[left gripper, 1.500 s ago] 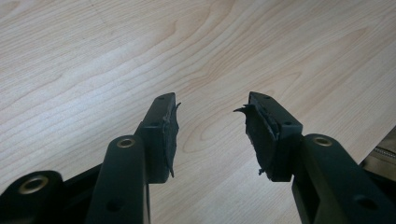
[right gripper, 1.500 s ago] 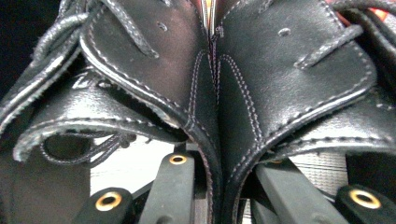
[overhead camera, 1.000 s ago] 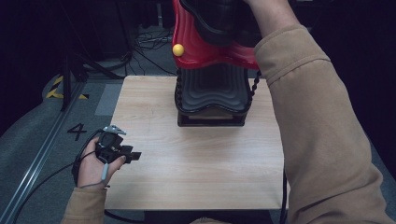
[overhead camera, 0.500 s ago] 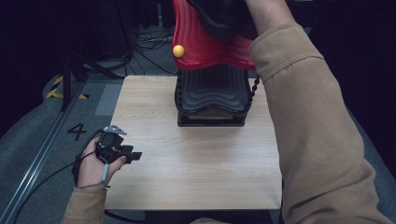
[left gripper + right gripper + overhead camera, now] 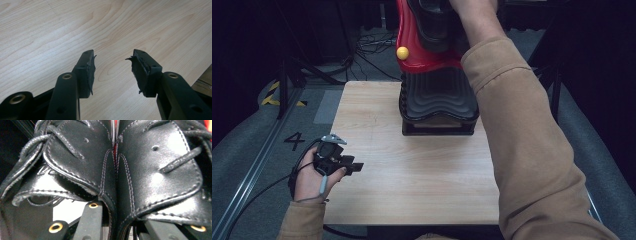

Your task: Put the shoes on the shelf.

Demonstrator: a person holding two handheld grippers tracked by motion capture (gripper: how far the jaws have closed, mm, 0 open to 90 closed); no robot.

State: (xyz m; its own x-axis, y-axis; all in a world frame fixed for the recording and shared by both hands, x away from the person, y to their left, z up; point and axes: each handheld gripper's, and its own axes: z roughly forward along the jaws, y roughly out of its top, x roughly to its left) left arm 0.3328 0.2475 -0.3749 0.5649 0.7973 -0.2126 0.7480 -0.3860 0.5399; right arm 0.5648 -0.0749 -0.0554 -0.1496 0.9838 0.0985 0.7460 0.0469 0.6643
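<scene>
Right gripper (image 5: 113, 225) clamped on two black leather shoes (image 5: 140, 167), jaws pinching their inner collars together. In the high view, pair held up at the table's far edge, soles toward the camera: red sole (image 5: 412, 35) with a yellow dot (image 5: 402, 52), black ribbed sole (image 5: 437, 95) beneath. Left gripper (image 5: 112, 72) unclenched, nothing between the pads, resting low at the wooden table's (image 5: 412, 180) near-left edge, well apart from the shoes.
</scene>
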